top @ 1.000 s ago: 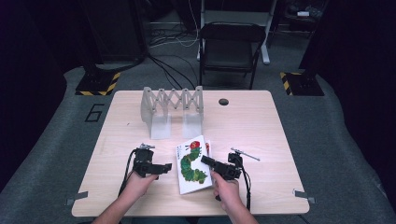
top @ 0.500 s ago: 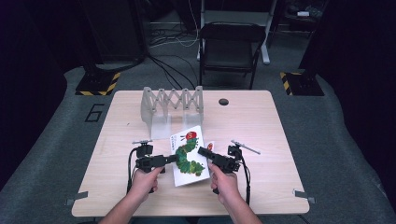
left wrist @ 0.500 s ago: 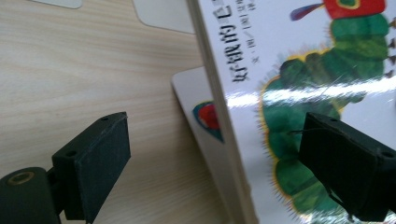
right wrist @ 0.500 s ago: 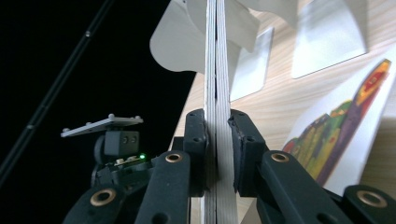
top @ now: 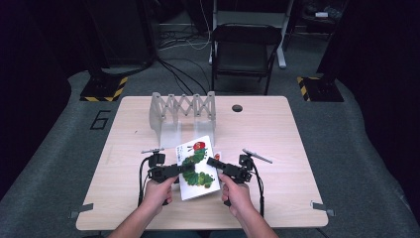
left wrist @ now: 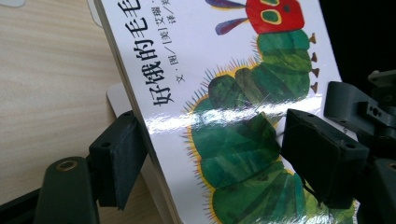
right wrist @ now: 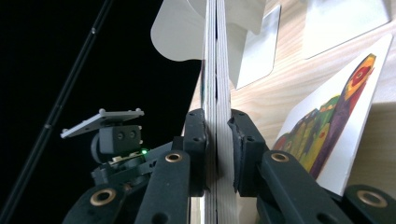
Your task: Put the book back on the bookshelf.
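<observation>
A white board book (top: 198, 166) with a green caterpillar and a red head on its cover is held tilted up off the wooden table (top: 282, 139). My right gripper (top: 211, 161) is shut on the book's right edge; in the right gripper view the page stack (right wrist: 217, 70) runs edge-on between the jaws of this gripper (right wrist: 217, 140). My left gripper (top: 185, 169) stands open at the book's left side. In the left gripper view the cover (left wrist: 243, 93) slants between the wide jaws of that gripper (left wrist: 210, 163), one jaw behind the spine edge and one over the cover.
A white zigzag folding rack (top: 183, 111) stands on the table behind the book. A second colourful picture book (right wrist: 336, 126) lies flat under the lifted one. A round hole (top: 237, 108) sits near the far edge. A black chair (top: 245, 49) stands beyond the table.
The book lay flat between the two grippers a second ago. It has been raised and tilted upright off the table, both hands moving inward and forward.
</observation>
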Available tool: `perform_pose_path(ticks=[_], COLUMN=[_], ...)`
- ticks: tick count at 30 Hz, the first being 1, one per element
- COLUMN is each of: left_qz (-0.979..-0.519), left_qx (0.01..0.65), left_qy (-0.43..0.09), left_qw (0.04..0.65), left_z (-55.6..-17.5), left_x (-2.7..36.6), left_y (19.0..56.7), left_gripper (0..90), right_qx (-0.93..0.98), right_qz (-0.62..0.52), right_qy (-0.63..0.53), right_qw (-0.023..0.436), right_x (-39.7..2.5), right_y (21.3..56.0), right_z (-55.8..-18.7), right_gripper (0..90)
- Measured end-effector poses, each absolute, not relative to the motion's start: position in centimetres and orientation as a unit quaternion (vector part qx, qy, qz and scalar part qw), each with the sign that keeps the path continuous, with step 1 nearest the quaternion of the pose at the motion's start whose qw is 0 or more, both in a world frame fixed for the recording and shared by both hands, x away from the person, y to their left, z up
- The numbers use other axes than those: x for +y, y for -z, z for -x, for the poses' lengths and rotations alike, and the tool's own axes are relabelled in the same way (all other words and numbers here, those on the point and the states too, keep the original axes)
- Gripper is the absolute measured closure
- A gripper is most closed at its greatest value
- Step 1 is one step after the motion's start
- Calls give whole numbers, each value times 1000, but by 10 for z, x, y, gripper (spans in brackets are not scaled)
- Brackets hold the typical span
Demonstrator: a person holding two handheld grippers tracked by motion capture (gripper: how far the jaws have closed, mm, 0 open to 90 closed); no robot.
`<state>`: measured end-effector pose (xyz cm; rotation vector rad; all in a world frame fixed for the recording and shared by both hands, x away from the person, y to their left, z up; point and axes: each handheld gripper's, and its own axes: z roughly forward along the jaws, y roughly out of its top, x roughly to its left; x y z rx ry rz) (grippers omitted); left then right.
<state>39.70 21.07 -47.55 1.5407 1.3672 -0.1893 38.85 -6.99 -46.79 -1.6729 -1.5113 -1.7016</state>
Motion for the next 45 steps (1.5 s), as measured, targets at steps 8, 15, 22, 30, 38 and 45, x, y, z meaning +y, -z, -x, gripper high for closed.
perform_pose_path(ticks=[8,15,22,30,38,45], left_qz=[-662,-662,-656,-676,-686,-662], left_qx=[563,571,582,570,569,588], left_qy=[49,33,15,14,16,43], left_qw=[493,484,480,467,453,463], left_z=[-392,-391,-389,-386,-385,-388], left_x=[204,201,203,193,190,193], left_y=[475,474,469,469,466,470], left_gripper=[319,376,474,514,583,659], right_qx=[-559,-590,-622,-656,-696,-675], right_qz=[617,625,619,616,593,603], right_qy=[542,501,465,421,391,400], right_qw=[119,96,117,112,106,147], right_x=[-74,-67,-54,-44,-28,-34], right_y=[472,476,486,497,501,506], right_z=[-397,-397,-395,-401,-404,-405], right_gripper=[683,565,462,216,0,0])
